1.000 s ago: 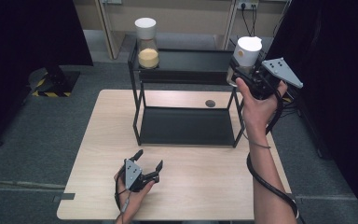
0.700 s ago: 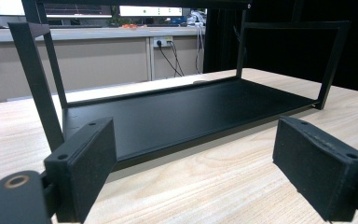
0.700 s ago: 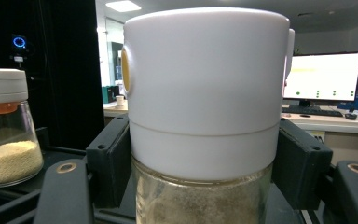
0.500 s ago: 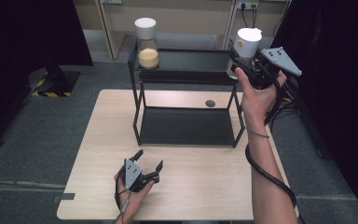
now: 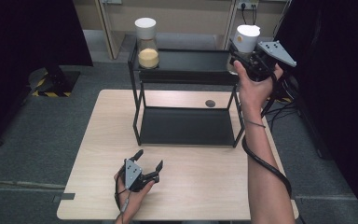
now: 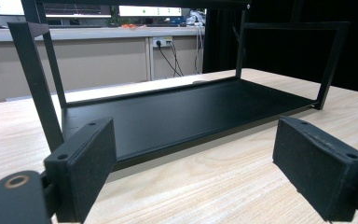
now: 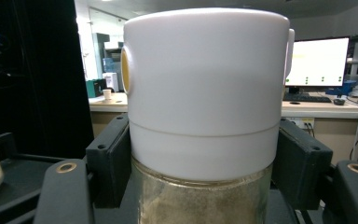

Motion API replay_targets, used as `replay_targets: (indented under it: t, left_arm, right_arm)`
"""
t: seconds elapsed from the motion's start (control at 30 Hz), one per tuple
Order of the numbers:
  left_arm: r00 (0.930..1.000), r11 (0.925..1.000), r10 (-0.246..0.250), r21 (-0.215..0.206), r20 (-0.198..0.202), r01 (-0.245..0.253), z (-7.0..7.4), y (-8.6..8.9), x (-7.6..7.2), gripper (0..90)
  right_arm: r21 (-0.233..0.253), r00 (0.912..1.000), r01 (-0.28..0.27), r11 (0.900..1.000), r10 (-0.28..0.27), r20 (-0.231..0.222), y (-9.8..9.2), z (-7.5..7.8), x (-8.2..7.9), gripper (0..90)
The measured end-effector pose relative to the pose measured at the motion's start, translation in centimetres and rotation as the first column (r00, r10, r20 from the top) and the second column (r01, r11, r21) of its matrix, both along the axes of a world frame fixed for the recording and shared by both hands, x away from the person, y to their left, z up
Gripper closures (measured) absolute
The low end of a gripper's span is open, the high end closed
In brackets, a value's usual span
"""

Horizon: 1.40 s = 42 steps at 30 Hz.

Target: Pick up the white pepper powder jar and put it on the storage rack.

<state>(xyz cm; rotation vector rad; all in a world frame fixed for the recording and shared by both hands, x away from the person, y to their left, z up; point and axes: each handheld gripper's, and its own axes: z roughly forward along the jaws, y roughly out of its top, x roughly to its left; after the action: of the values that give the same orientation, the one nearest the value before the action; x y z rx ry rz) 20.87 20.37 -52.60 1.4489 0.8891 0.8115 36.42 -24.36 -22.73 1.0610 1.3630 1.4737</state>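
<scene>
High view: the right tool [image 5: 238,59] grips a white-lidded jar [image 5: 245,41] at the right end of the black rack's [image 5: 186,74] top shelf. The left tool [image 5: 148,164] rests on the worktop [image 5: 205,177].

Left tool view: jaws apart, facing the rack's lower shelf.

Right tool view: jaws clamp the jar just under its lid.

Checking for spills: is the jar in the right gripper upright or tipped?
Upright: in the right gripper view the jar stands straight between the jaws, white lid on top.
</scene>
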Motion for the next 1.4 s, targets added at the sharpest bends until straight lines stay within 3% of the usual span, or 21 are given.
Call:
replay_targets:
  t: [0.67,1.1,1.4]
  left_arm:
    - [1.0,1.0,0.0,0.004,0.001,0.0,0.0,-0.1,0.0,12.8]
    - [1.0,0.9999,-0.001,0.01,0.0,0.001,0.1,-0.1,0.0,12.8]
    - [1.0,0.9999,-0.001,0.012,0.004,0.001,0.0,-0.1,0.0,12.8]
  right_arm:
    - [-0.012,0.9991,0.034,0.999,-0.034,-0.026,0.3,0.3,2.7,30.5]
    - [-0.023,0.9979,0.044,0.999,-0.045,-0.046,0.6,0.6,3.8,30.4]
    - [-0.028,0.9982,0.036,0.999,-0.038,-0.046,0.5,-0.2,4.0,30.4]
